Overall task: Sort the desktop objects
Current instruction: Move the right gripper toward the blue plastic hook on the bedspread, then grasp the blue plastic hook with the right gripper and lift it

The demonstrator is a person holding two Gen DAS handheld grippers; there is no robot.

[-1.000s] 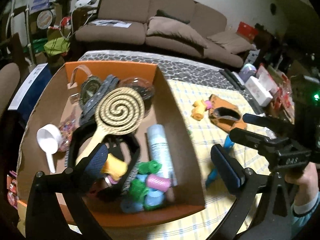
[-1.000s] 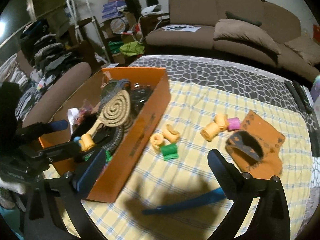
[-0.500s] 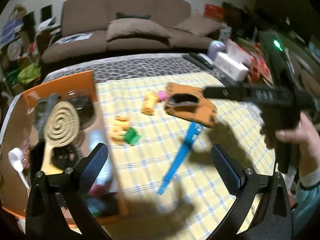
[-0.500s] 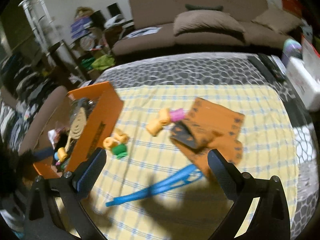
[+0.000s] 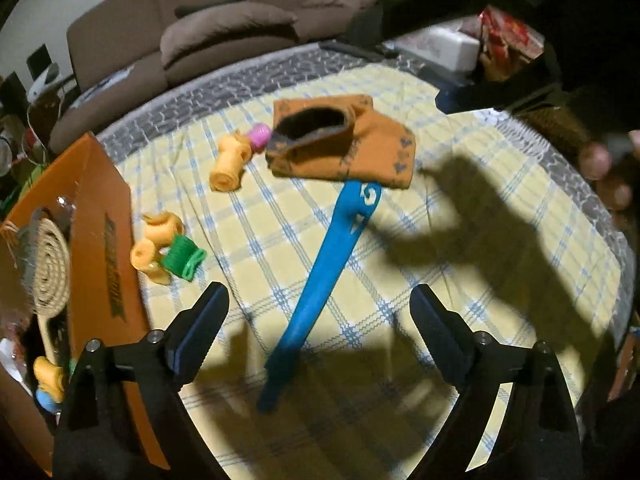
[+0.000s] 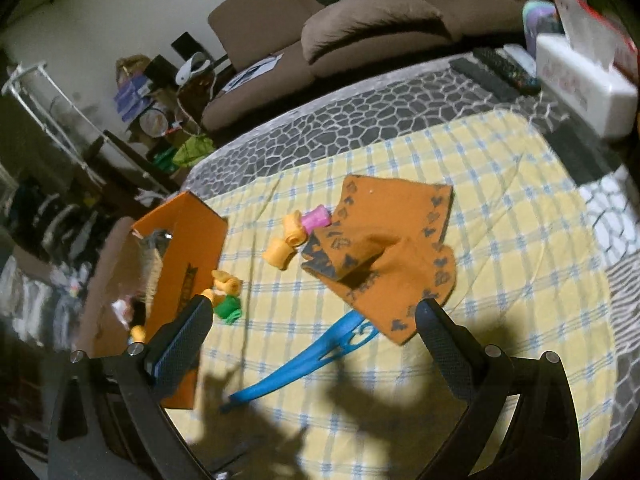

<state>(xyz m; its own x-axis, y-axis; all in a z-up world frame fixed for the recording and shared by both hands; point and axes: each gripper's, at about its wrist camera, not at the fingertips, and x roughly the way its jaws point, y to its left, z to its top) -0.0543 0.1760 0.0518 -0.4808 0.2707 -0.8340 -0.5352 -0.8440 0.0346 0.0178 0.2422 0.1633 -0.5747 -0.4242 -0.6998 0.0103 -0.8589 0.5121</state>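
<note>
1. Blue shoehorn (image 5: 320,280) lies flat on the checked surface (image 5: 460,240), its head at 12 o'clock by the orange cloth (image 5: 360,152).
2. Left claw (image 5: 316,320) straddles its handle, jaws closing, nothing gripped.
3. Right claw (image 6: 312,344) hangs released, empty.
4. Orange box (image 5: 108,240) sits at 9 o'clock.

Brown sofa (image 6: 360,20) with cushion (image 6: 372,28); white tissue box (image 6: 584,88), remote controls (image 6: 496,70), green bag (image 6: 192,150)

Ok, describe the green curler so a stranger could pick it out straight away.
Start at the orange box on the left of the yellow checked cloth. Just outside its near wall sits a little cluster of hair rollers; the green curler lies there, touching two yellow ones. It is the only green roller out on the cloth.
</note>
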